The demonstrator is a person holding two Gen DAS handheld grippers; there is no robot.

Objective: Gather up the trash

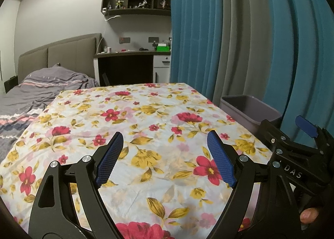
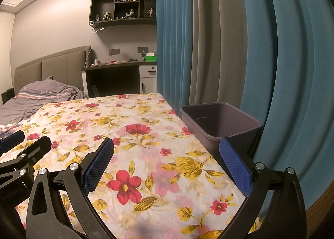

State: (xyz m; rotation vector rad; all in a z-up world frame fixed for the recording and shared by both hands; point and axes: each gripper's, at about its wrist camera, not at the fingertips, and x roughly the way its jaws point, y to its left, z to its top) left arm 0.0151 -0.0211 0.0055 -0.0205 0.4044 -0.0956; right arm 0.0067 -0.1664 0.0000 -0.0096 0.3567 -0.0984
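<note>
Both held wide open, empty: left gripper (image 1: 165, 157), right gripper (image 2: 167, 165), ribbed blue pads (image 1: 109, 160) over crumpled floral cotton tablecloth (image 2: 146, 117). No trash visible on it. Grey, rigid, smooth plastic bin (image 2: 246, 122), apparently empty, right of frame centre against pleated teal curtain (image 2: 281, 71). Probably light; graspable at thin rim.

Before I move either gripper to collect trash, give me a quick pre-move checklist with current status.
1. Left gripper open, nothing between the pads: ok.
2. Right gripper open, nothing held: ok.
3. Bin upright beside the table's right edge, mouth unobstructed: ok.
4. Trash located on the floral tablecloth: not ok, none visible in either view.
5. Grippers apart from each other: ok, side by side with a gap.
6. Bin contents: cannot tell, the bottom is hidden.
</note>
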